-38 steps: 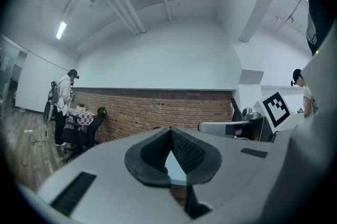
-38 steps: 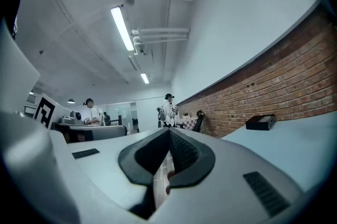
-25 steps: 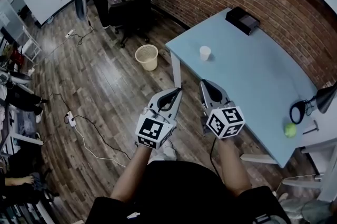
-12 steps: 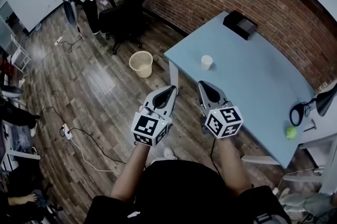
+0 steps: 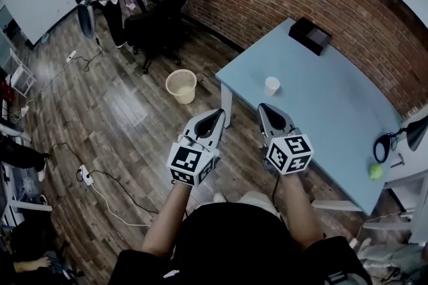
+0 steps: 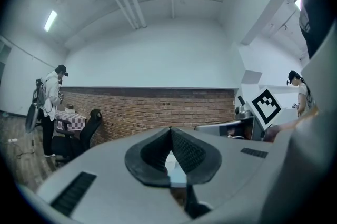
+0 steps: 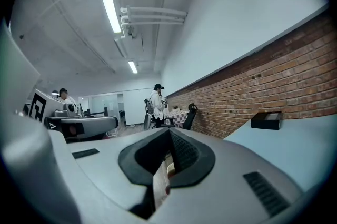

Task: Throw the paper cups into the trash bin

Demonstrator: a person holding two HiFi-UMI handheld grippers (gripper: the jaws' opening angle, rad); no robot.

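One table (image 5: 334, 110): pale blue, set along the brick wall, to the right of the person; the biggest thing close by.
Trash bin (image 5: 181, 85): cream, open at the top, on the wooden floor just off the table's left end and apart from its leg. What lies inside cannot be made out.
Left gripper (image 5: 219, 114): jaws clenched tip to tip with nothing between them. It is held out level over the floor, pointing between the bin and the table corner.
Right gripper (image 5: 265, 108): jaws also pressed together and empty, at the table's near edge, short of the cup.
Paper cup (image 5: 271, 85): one white cup, upright with its mouth up, on the table near the left end. It is well apart from the black box (image 5: 309, 35) by the wall, just ahead of the right gripper, and untouched.
Handling: probably very light, thin-walled and easy to crush or knock over. Best taken across the side wall, near the stiffer rolled rim, with a gentle squeeze.
Stage: seemingly the approach. The right gripper is the nearer one and would need to spread its jaws first.
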